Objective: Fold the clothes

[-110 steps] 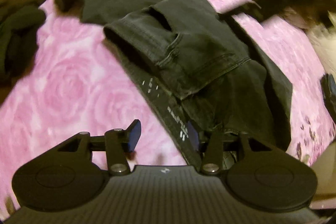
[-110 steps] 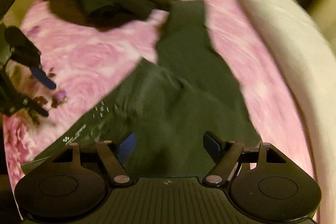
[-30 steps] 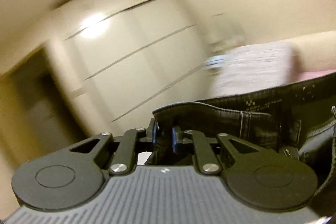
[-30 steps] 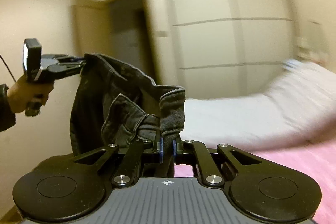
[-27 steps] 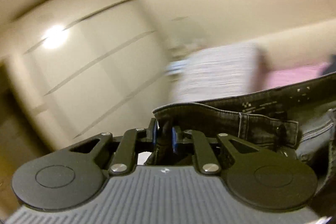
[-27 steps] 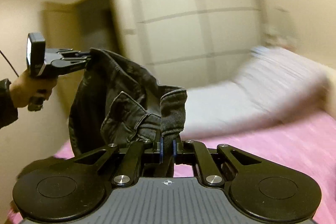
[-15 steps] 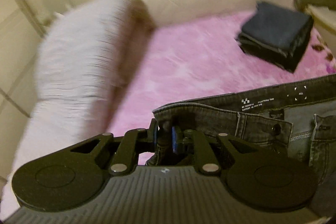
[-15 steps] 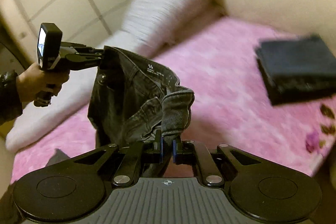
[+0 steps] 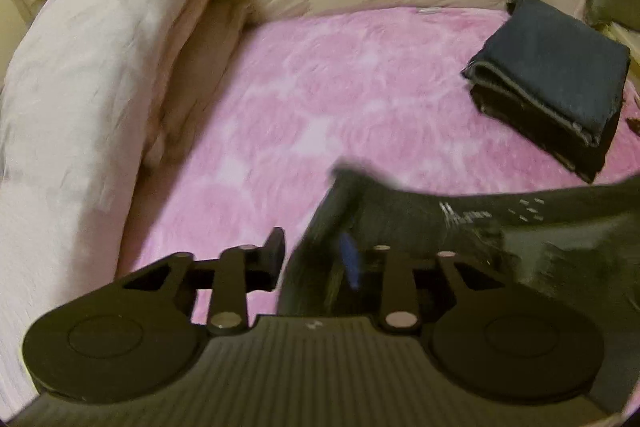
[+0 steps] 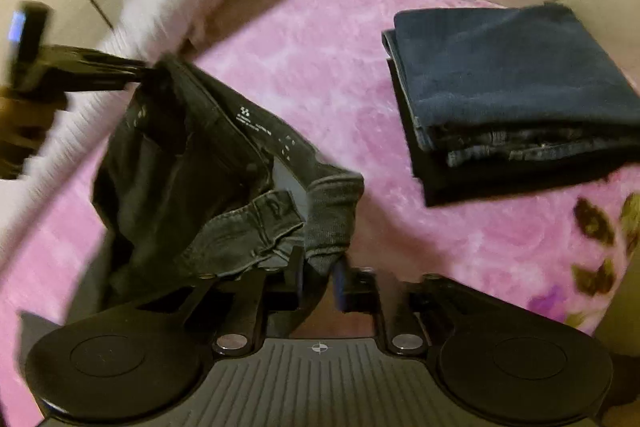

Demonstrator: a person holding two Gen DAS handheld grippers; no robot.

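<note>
Black denim jeans (image 10: 192, 179) bunched at about 9 o'clock on the pink blanket (image 10: 320, 75), waistband strung between both grippers. Left gripper (image 9: 316, 259) opening, jaws apart, cloth still between them. Right gripper (image 10: 320, 275) opening too, narrow gap, waistband corner inside. Folded dark pile (image 10: 508, 95) at 2 o'clock.

Both wrist views downward (shared pink blanket (image 9: 320, 99))

one black jeans (image 10: 192, 163), one folded garment (image 10: 508, 87), two tongs (image 10: 318, 277)
</note>
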